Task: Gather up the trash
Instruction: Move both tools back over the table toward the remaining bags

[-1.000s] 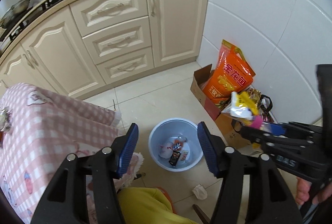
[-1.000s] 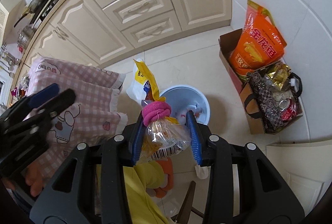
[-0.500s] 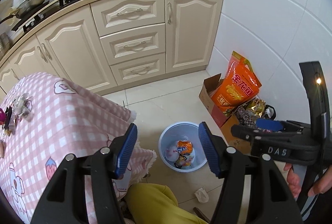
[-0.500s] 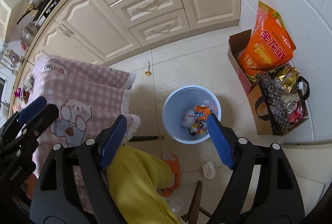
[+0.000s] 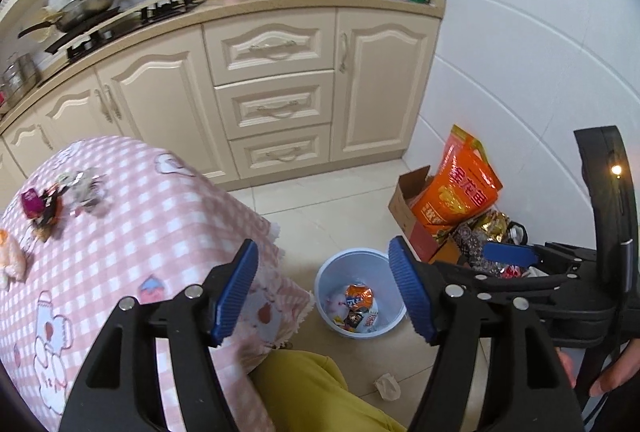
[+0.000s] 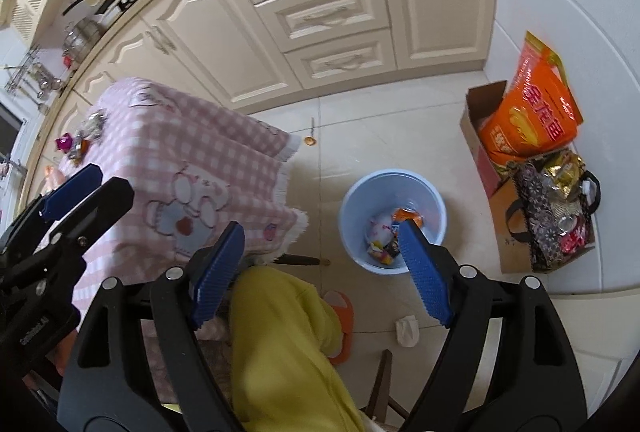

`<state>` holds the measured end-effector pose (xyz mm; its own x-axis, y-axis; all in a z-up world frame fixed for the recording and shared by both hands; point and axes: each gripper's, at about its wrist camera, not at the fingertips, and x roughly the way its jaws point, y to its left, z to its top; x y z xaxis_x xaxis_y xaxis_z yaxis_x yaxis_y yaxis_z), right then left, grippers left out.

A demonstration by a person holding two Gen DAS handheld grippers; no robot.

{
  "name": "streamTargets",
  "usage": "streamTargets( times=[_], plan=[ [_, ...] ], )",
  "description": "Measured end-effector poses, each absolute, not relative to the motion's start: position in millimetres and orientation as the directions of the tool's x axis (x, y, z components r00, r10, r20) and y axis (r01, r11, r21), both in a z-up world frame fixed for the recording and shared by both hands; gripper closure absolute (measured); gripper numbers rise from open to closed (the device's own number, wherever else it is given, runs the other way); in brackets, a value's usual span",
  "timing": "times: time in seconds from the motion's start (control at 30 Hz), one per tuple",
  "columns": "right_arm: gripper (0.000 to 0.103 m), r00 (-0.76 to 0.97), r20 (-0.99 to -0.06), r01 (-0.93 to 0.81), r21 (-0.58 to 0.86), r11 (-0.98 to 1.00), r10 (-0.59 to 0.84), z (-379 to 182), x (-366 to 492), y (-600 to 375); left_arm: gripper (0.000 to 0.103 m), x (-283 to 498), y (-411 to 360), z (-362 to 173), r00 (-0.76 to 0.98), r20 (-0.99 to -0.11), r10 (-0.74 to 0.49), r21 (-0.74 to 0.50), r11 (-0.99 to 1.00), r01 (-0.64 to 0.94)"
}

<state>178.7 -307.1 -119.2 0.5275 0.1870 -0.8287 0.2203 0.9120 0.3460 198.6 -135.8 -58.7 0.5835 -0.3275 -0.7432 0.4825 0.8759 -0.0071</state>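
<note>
Both grippers hang high above the kitchen floor with nothing in them: the left gripper (image 5: 322,288) has its blue-padded jaws spread wide apart, and the right gripper (image 6: 320,272) shows the same, jaws wide and empty. Directly under them sits the light blue bin (image 5: 326,274), standing on the tile just off the corner of the table, and it has a load in it: an orange wrapper (image 5: 359,296) on top, a pale crumpled piece beside it, and some small dark packets lower down against the bin's wall. So part of the collecting looks done. What is left, by my reading, is up on the pink checked tablecloth (image 5: 132,228): at the far end from the bin lies a cluster of litter, a magenta packet (image 5: 31,200), a crinkled silvery wrapper (image 5: 82,185) just beside it, and an orange-and-white lump at the very edge of the left view that I cannot identify. On the floor near the bin there is also a white crumpled wad (image 6: 407,330), beside the orange slipper (image 6: 342,320), which may count as trash too. The cardboard box with the orange bag (image 6: 532,111), well to the far side of the bin, looks like storage, not litter. I would put the job somewhere around the middle, with the tabletop cluster the obvious next target.
</note>
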Motion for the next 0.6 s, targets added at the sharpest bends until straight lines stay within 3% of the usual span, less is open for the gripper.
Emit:
streamTargets(
  times=[0.6],
  plan=[
    [0.023, 0.545, -0.804, 0.033, 0.306, 0.951, 0.24, -80, 206, -200, 0.017, 185, 4, -30, 0.711, -0.669, -0.218, -0.025, 0.962, 0.271]
  ],
)
